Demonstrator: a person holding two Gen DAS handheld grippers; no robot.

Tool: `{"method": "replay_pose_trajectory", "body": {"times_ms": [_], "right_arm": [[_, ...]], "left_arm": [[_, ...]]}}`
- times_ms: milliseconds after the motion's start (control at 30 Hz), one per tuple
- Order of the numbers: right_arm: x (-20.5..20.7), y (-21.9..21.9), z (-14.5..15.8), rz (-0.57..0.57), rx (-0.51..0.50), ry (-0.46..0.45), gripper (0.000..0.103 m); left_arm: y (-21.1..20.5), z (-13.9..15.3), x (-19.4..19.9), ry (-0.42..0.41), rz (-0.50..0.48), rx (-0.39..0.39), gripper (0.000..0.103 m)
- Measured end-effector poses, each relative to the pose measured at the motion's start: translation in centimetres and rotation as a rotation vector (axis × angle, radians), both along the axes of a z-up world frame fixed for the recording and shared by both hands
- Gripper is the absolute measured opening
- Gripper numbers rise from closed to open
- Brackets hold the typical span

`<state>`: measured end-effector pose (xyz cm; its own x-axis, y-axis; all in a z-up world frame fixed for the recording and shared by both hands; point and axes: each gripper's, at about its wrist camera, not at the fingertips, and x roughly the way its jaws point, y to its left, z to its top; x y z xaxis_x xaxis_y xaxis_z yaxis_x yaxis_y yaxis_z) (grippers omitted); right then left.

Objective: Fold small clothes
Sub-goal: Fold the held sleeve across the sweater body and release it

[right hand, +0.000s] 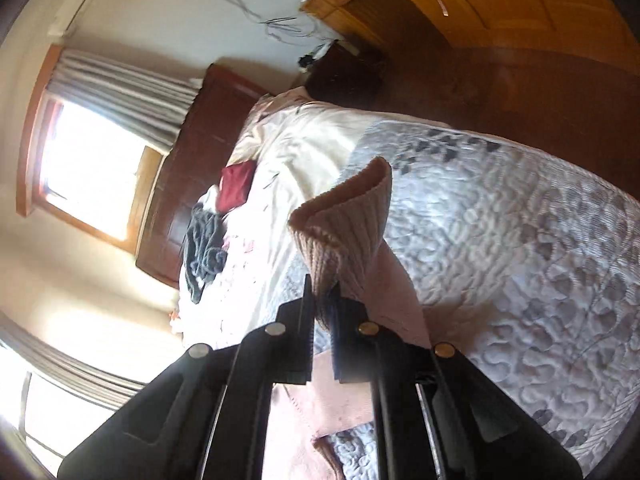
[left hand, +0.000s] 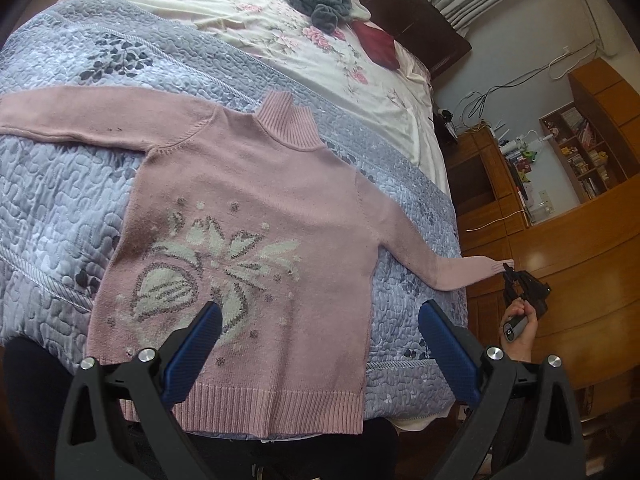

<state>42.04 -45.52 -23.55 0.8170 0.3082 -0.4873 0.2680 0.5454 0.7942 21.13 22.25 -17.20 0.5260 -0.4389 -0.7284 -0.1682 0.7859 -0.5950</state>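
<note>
While spread, left tongs point(left hand: 320, 332) perhaps hovering.

You worked at bed point(left hand: 60, 200) under grey-blue quilt, floral sheet point(left hand: 256, 20) beyond. Dark headboard point(left hand: 400, 4), wooden shelves point(left hand: 592, 148) at pale wall, bright window point(right hand: 88, 168), grey curtains point(right hand: 132, 88).

Pink sweater's point(left hand: 248, 216) far sleeve end beyond the frame edge, shelf items point(left hand: 588, 152) too small.
</note>
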Motion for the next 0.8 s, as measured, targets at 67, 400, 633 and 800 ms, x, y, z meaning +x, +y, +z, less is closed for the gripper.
{"method": "replay_pose_trajectory", "body": {"times_ms": [67, 400, 633, 800], "right_arm": [[0.5, 3.1, 2.0, 0.053, -0.037, -0.024, 0.005], [3.6, 19.8, 5.4, 0.307, -0.237, -0.049, 0.005], [5.6, 32.6, 0.1, 0.483, -0.449, 0.020, 0.005], [6.2, 39.6, -6.8, 0.591, -0.585, 0.096, 0.005]], "left_arm": [[0.5, 0.5, 0.1, -0.024, -0.009, -0.013, 0.099], [2.7, 0.2, 3.9, -0.093, -0.037, -0.144, 0.099], [3.2, -2.2, 8.6, -0.094, -0.071, -0.167, 0.099], [2.5, -5.6, 13.4, -0.052, -0.100, -0.204, 0.099]]}}
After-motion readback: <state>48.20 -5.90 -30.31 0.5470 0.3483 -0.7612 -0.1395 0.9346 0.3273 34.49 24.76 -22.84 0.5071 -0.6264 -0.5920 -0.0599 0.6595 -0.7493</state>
